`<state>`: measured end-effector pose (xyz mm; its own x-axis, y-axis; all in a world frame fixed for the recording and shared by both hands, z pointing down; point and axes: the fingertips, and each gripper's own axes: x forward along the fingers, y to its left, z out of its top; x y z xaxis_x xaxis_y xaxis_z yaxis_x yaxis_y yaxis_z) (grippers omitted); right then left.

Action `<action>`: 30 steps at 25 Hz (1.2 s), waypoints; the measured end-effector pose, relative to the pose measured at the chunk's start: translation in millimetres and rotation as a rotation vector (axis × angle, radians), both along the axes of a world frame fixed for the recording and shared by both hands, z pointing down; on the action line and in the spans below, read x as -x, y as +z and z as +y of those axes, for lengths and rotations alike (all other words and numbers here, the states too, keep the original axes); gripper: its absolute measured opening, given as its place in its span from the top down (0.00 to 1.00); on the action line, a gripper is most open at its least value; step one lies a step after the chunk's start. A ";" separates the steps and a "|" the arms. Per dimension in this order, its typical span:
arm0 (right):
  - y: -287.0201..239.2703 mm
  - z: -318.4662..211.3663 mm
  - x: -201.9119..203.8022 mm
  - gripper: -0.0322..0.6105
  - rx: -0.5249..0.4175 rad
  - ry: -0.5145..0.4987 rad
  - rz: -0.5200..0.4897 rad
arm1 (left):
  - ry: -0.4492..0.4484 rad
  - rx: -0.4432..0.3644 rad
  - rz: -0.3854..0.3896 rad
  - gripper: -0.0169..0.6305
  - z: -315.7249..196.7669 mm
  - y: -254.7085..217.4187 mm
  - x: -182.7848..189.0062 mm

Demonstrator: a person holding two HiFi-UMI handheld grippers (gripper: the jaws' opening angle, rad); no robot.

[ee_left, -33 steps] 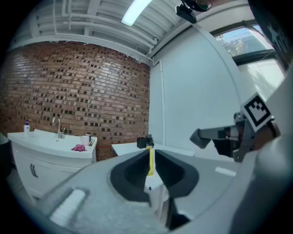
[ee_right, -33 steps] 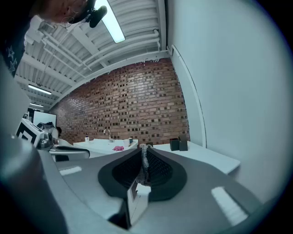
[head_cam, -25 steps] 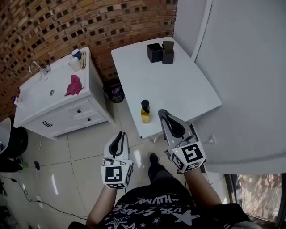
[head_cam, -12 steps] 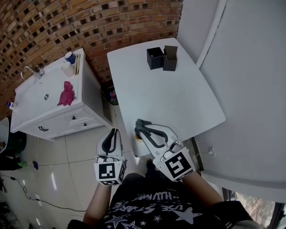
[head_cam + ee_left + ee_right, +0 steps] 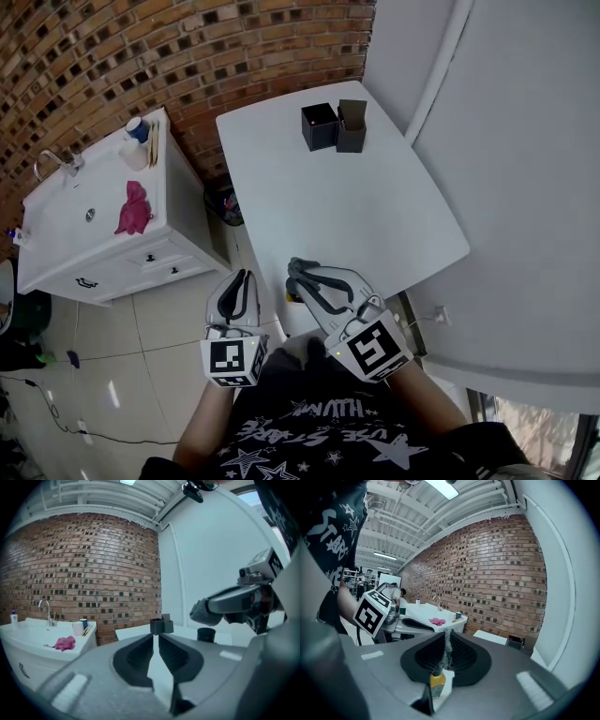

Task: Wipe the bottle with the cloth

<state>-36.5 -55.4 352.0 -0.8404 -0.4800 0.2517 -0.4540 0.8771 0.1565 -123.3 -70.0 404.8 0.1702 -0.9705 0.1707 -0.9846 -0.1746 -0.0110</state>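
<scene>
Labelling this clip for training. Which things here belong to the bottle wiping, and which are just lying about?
Job: grey cloth, yellow bottle, right gripper shut on the cloth.
Lying about: two black boxes, pink cloth, blue cup, faucet, left gripper (shut, empty).

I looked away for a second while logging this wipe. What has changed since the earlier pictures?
The right gripper, shut on the cloth, swung left across the table edge to sit over the bottle. The left gripper stayed shut and empty; the bottle stayed put.
</scene>
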 end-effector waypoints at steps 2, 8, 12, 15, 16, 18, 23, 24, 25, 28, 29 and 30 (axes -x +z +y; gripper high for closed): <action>0.6 1.7 1.5 0.89 0.010 0.008 0.009 | 0.023 0.013 0.013 0.92 -2.5 -1.8 -2.4; 5.3 8.4 4.1 0.89 0.006 0.033 0.070 | 0.074 0.020 0.024 0.92 -5.3 -0.4 -4.0; 6.9 11.3 4.6 0.89 0.019 0.046 0.070 | 0.091 0.026 0.026 0.92 -6.0 0.5 -6.0; 9.4 12.8 5.0 0.89 0.027 0.049 0.078 | 0.115 0.021 0.018 0.92 -5.7 -1.7 -10.4; 10.1 13.3 5.3 0.89 0.027 0.049 0.076 | 0.123 0.018 0.017 0.92 -5.5 -2.6 -12.3; 10.4 14.9 5.8 0.89 0.027 0.042 0.085 | 0.138 0.012 0.020 0.92 -5.9 -3.5 -15.7; 7.0 20.5 7.3 0.89 0.043 0.016 0.076 | 0.131 -0.006 0.002 0.92 -8.1 -0.7 -13.3; 6.6 21.2 7.3 0.89 0.044 0.013 0.067 | 0.130 -0.003 0.007 0.92 -8.1 -0.7 -13.7; 6.8 22.2 7.3 0.89 0.046 0.010 0.062 | 0.129 0.000 0.011 0.92 -8.1 -0.4 -13.9; 7.9 27.7 7.5 0.89 0.056 -0.004 0.059 | 0.124 -0.004 0.008 0.92 -7.5 3.3 -11.0; 7.8 29.7 7.6 0.89 0.059 -0.008 0.060 | 0.125 -0.002 0.008 0.92 -7.2 4.2 -10.8; 7.3 31.5 7.8 0.89 0.061 -0.011 0.061 | 0.126 0.003 0.011 0.92 -7.0 4.4 -11.4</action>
